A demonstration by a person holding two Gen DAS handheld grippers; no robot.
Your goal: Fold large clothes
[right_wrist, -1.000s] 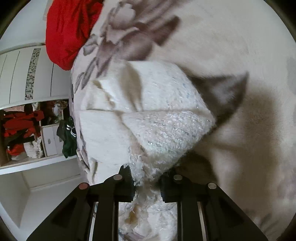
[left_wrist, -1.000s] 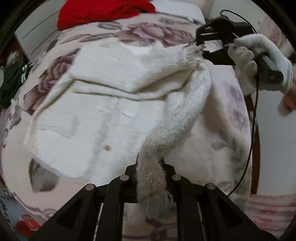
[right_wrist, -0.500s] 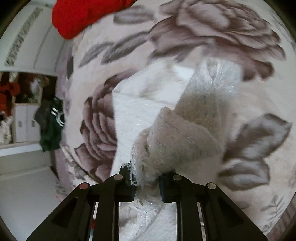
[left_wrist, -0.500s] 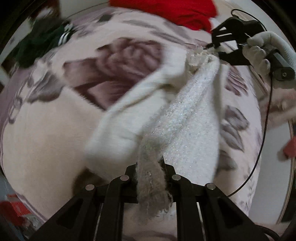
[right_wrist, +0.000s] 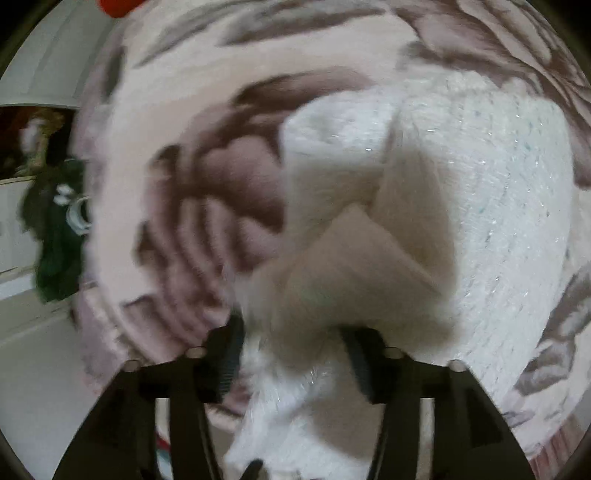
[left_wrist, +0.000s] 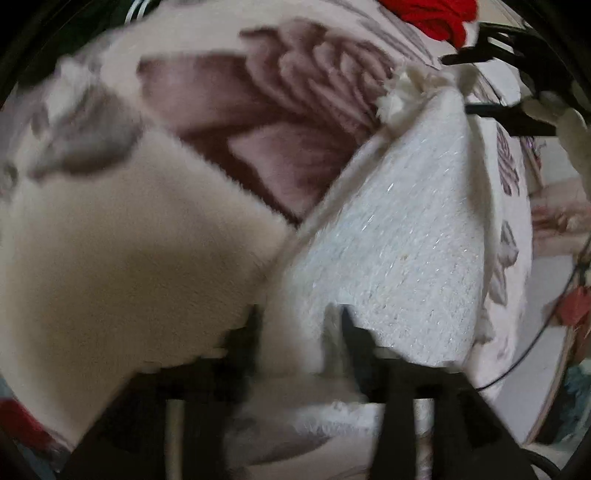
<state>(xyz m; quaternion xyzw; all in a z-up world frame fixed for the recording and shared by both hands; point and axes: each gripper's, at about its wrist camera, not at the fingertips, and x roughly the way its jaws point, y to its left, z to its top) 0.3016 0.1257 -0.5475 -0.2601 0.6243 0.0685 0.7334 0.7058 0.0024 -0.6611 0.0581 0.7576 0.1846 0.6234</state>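
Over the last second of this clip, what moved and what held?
Both grippers swung the white sweater across the floral blanket, from lying spread out to bunched and doubled over. The left gripper and right gripper stayed clamped on its edges; nothing was let go. The red garment and the dark green clothing stayed put.

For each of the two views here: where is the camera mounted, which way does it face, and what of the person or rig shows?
Left wrist: on the left gripper, facing along the white knit garment toward the right gripper and gloved hand.
Right wrist: on the right gripper, facing down onto the garment's bunched fold; only its own fingers show.
Shared: the garment, floral blanket, red cloth.
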